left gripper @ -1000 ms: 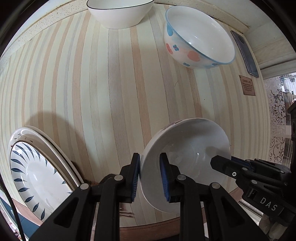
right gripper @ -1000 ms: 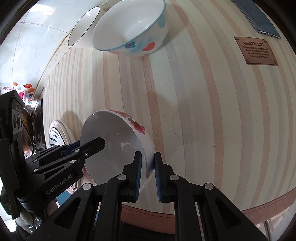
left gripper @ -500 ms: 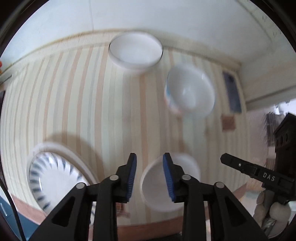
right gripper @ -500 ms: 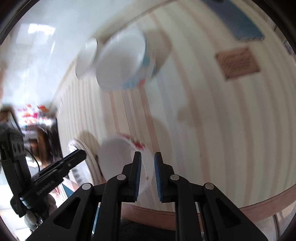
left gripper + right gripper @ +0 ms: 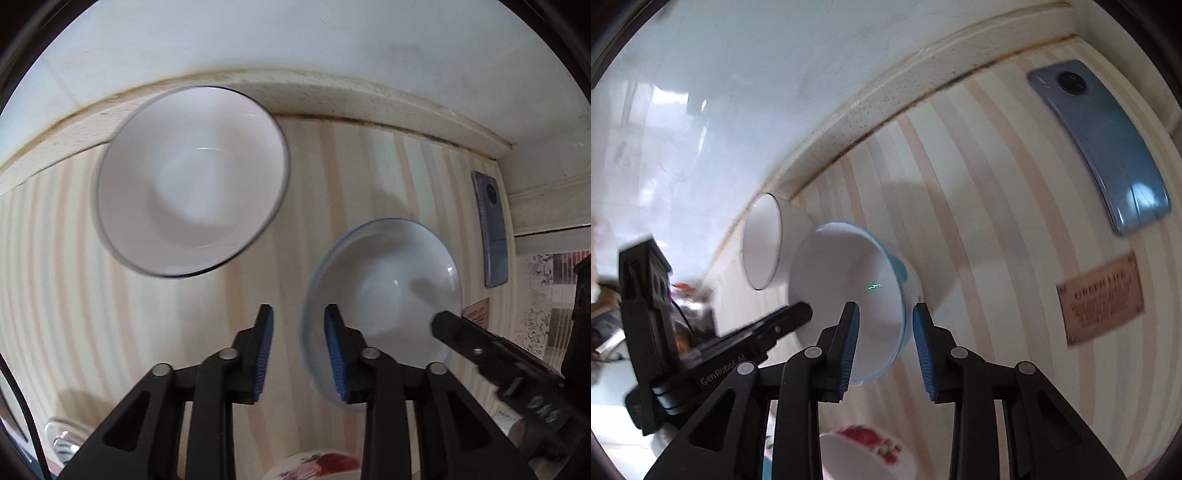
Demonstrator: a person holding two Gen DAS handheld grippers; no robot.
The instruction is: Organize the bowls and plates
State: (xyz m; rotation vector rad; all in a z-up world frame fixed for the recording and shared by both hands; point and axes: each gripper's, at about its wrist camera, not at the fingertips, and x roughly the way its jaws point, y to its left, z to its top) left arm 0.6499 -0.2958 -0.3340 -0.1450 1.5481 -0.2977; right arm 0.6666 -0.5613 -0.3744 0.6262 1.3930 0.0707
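Both tongs open, nothing held. Left gripper point(image 5: 299, 350) straddles the near-left rim of the blue-rimmed bowl point(image 5: 384, 295); right gripper point(image 5: 884, 343) straddles its near-right rim, one pad inside, one outside, no contact visible. Views blurred.

Largest first: striped table point(image 5: 343, 173) runs ahead of both tongs to the wall. White dark-rimmed bowl point(image 5: 192, 181) sits ahead-left of the left tongs, near the blue-rimmed one, gap unclear. Blue-rimmed bowl directly ahead between both tongs, upright, mouth up; round, no real long axis. Floral bowl point(image 5: 864, 454) under the tong bases, only its rim showing. Phone point(image 5: 1108, 147) ahead-right of the right tongs, brown plaque point(image 5: 1100, 299) closer on the right.

Risks, my read: uneven closing could tip or skid the bowl on the smooth table; thin glazed rim may slip from the pads; lifting with one side gripped late would tilt it; swinging left could knock it against the white bowl.
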